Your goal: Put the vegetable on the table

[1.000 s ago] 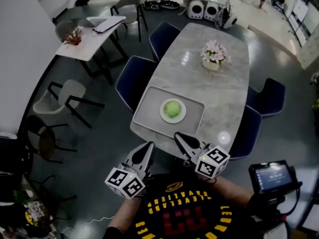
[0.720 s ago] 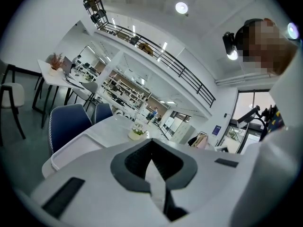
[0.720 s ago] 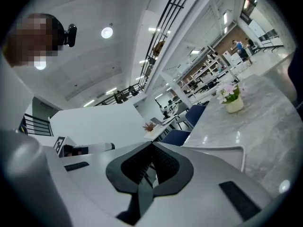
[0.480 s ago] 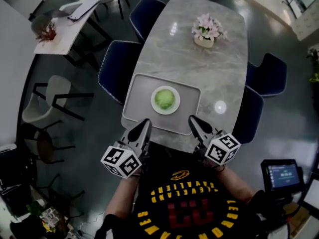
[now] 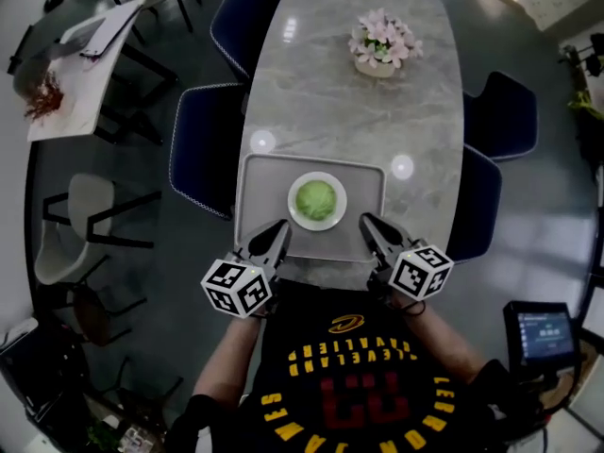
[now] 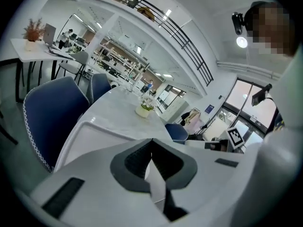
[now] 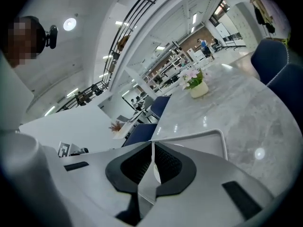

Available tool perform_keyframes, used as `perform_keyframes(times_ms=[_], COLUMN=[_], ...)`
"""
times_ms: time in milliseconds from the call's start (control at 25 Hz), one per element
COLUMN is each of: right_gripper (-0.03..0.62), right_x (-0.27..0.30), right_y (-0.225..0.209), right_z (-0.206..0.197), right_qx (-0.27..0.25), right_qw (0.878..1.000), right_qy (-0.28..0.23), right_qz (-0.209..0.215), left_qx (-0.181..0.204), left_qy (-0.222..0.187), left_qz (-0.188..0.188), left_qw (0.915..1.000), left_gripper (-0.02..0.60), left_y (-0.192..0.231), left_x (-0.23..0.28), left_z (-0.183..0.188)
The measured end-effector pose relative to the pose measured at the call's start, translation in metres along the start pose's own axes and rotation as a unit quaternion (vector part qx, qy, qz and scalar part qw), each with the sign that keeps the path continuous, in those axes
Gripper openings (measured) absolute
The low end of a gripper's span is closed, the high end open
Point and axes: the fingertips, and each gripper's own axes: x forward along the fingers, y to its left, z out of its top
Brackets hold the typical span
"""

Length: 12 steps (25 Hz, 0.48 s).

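The round green vegetable sits on a small white round plate. The plate is in the middle of a flat grey tray with a raised rim. The tray lies at the near end of the long grey stone table.

The left gripper and the right gripper hang over the near edge of the tray, one on each side of the plate. Both are closed, with their jaws pressed together, and they hold nothing. Neither one touches the vegetable.

I think a few things could go wrong from here:

- The jaws have to open wide first, or they will just bump the vegetable.
- The vegetable is round, so a push could make it roll off the plate.
- A hard squeeze could squash the leaves.
- A soft squeeze could let it slip and drop.
- The plate is light, so it could slide or tip if a jaw catches its rim.
- The tray is close to the table's near edge, so a knock could push it toward the person.
- The pot of pink flowers is far off and looks safe.
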Motion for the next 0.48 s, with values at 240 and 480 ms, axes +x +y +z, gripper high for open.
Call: perform_keyframes(times_ms=[240,480], right_gripper=[0.069,0.069], right_x=[0.026,0.035], right_y=[-0.018,-0.041], right_z=[-0.009,-0.028], right_qx=[0.005,0.030], right_qw=[0.998,0.997], right_qy=[0.014,0.044], right_qz=[-0.053,-0.060], left_qx=[0.002,-0.031], left_qy=[0.064,0.122], left_qz=[-0.020,-0.014], left_qw=[0.9978,0.9920], left_gripper=[0.060,0.070], left_y=[0.040,0.066], left_x=[0.026,0.047], left_z=[-0.008,-0.033])
